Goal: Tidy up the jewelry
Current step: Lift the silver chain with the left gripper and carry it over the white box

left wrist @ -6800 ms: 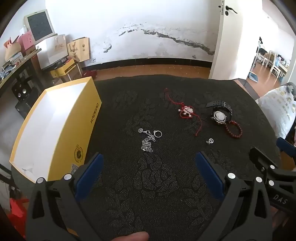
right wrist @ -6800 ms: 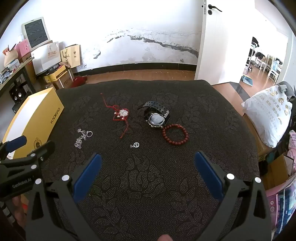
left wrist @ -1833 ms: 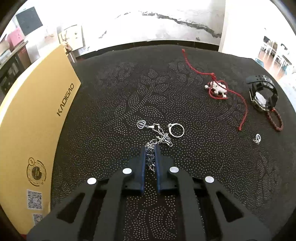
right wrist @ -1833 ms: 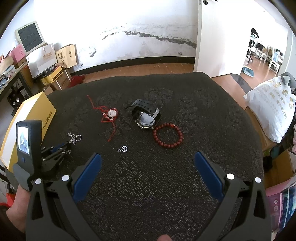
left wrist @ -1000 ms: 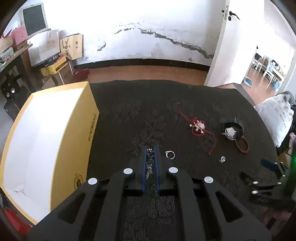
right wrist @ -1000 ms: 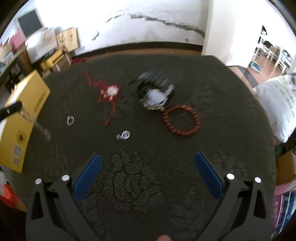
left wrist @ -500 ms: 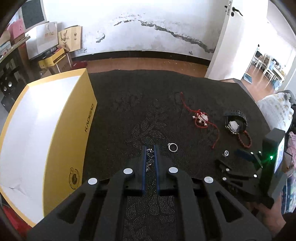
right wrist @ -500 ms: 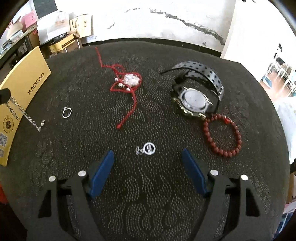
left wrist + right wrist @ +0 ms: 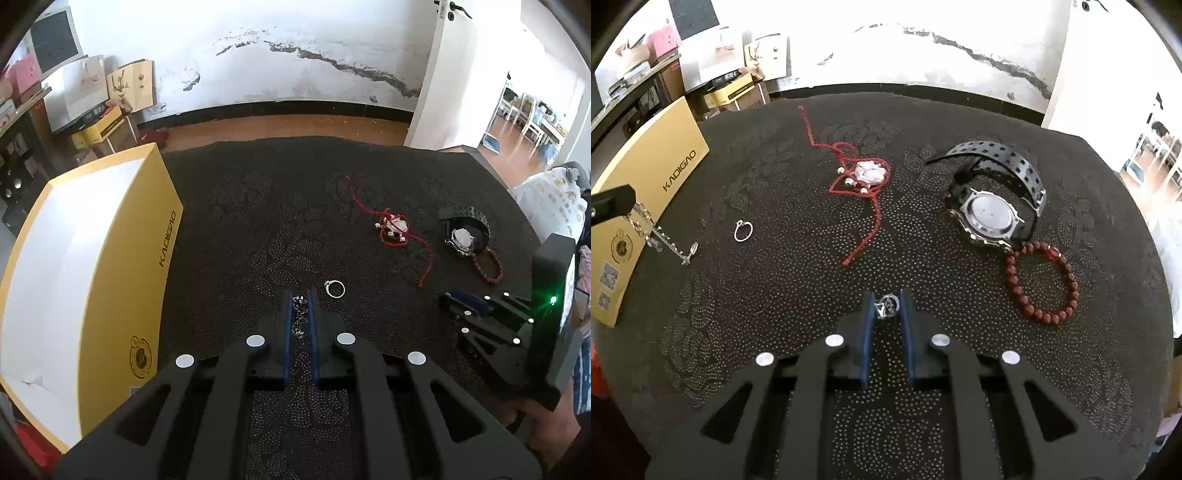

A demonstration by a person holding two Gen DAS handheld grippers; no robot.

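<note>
My left gripper (image 9: pixel 299 295) is shut on a silver chain (image 9: pixel 299 312) and holds it above the black cloth; the chain (image 9: pixel 661 236) hangs from it in the right wrist view. My right gripper (image 9: pixel 886 295) is low on the cloth with its jaws closed around a small silver ring charm (image 9: pixel 887 304). A plain silver ring (image 9: pixel 335 288) lies just right of the left fingertips. A red cord necklace with a pendant (image 9: pixel 866 173), a black watch (image 9: pixel 991 206) and a red bead bracelet (image 9: pixel 1039 282) lie farther on.
An open yellow box (image 9: pixel 88 266) with a white inside stands at the left edge of the table. The black patterned cloth (image 9: pixel 258 229) covers the table. A white sack (image 9: pixel 554 199) sits off the right edge. Shelves and boxes stand at the far left wall.
My right gripper has dropped to the cloth and closed its jaws around the small ring charm. My left gripper stays lifted with the chain, barely moved.
</note>
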